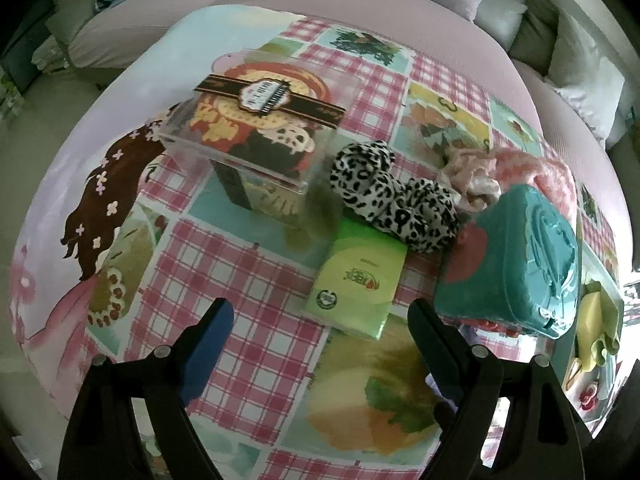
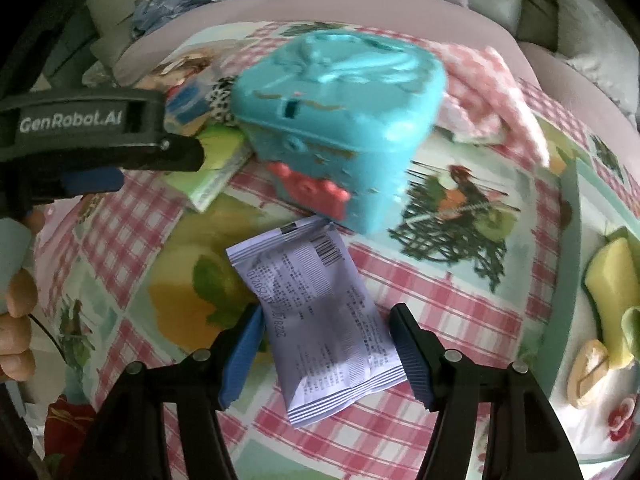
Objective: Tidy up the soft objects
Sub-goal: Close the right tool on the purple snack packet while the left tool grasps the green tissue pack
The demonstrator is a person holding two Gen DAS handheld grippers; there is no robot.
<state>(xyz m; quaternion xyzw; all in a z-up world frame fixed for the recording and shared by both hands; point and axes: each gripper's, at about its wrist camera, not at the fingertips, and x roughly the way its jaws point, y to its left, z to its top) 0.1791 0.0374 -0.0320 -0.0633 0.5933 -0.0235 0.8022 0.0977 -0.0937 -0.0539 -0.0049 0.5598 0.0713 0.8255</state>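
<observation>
A leopard-print scrunchie (image 1: 394, 196) lies mid-table, with a pale pink scrunchie (image 1: 474, 176) behind it. A green tissue pack (image 1: 356, 280) lies in front, just ahead of my open, empty left gripper (image 1: 320, 312). A clear plastic box (image 1: 256, 136) with a dark band stands to the left. A teal lidded box (image 1: 516, 260) stands at the right; it also shows in the right wrist view (image 2: 340, 120). My right gripper (image 2: 326, 344) is open with its fingers on either side of a white wet-wipe packet (image 2: 320, 320) lying on the cloth.
A patterned pink-check cloth (image 1: 256, 360) covers the round table. A pink checked cloth (image 2: 492, 92) lies behind the teal box. Yellow-green items (image 2: 612, 292) sit at the right edge. Sofa cushions (image 1: 500, 12) lie beyond. The left gripper body (image 2: 92, 132) shows at the left.
</observation>
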